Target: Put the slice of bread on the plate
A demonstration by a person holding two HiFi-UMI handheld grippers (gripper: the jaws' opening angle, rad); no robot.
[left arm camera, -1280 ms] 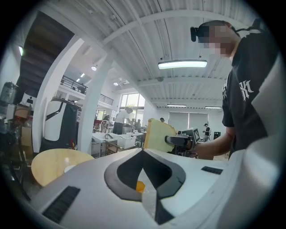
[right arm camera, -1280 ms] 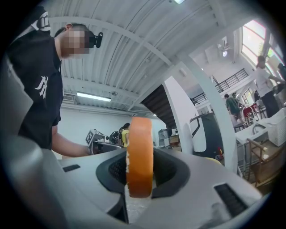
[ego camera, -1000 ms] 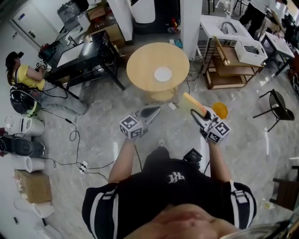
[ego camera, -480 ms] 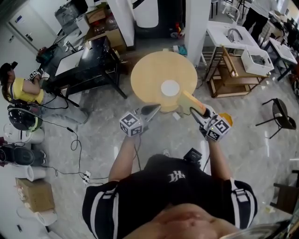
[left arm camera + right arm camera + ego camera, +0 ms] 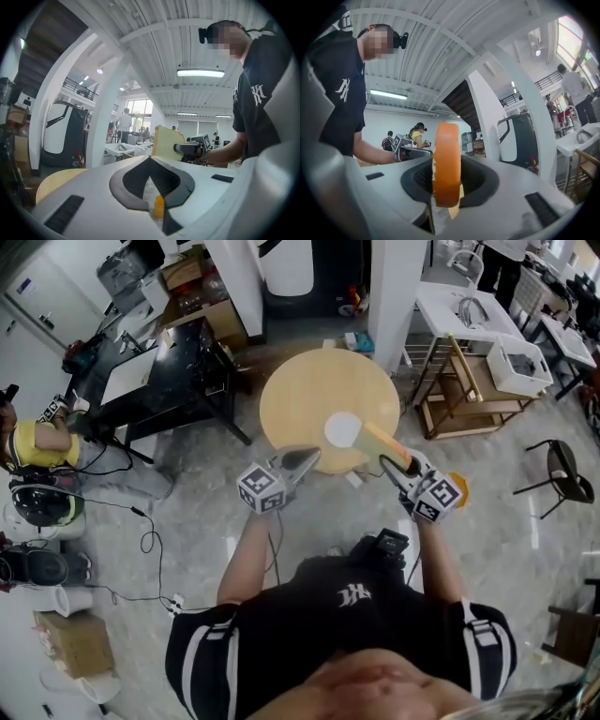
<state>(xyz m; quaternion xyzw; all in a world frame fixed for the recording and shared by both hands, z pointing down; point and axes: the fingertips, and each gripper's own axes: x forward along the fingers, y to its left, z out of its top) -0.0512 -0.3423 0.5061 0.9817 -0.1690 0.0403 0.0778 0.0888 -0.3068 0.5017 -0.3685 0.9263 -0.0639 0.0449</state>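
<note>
A round wooden table [image 5: 281,399] carries a white plate [image 5: 342,429] near its front edge. My right gripper [image 5: 392,468] is shut on a slice of bread [image 5: 384,443], held on edge, its far end just right of the plate. In the right gripper view the bread's orange crust [image 5: 447,164] stands upright between the jaws. My left gripper [image 5: 306,460] is shut and empty, its tip over the table's front edge, left of the plate. The left gripper view shows the bread [image 5: 167,140] from the side and the closed tips [image 5: 150,159].
A black desk [image 5: 159,371] stands to the left, a white pillar [image 5: 394,287] behind the table, a wooden shelf cart [image 5: 469,371] to the right. An orange object [image 5: 457,480] and a black device [image 5: 384,547] lie on the floor near me. A seated person [image 5: 37,442] is far left.
The table and plate have drawn nearer: both grippers advanced from the open floor to the table's front edge. The bread stays gripped in the right gripper.
</note>
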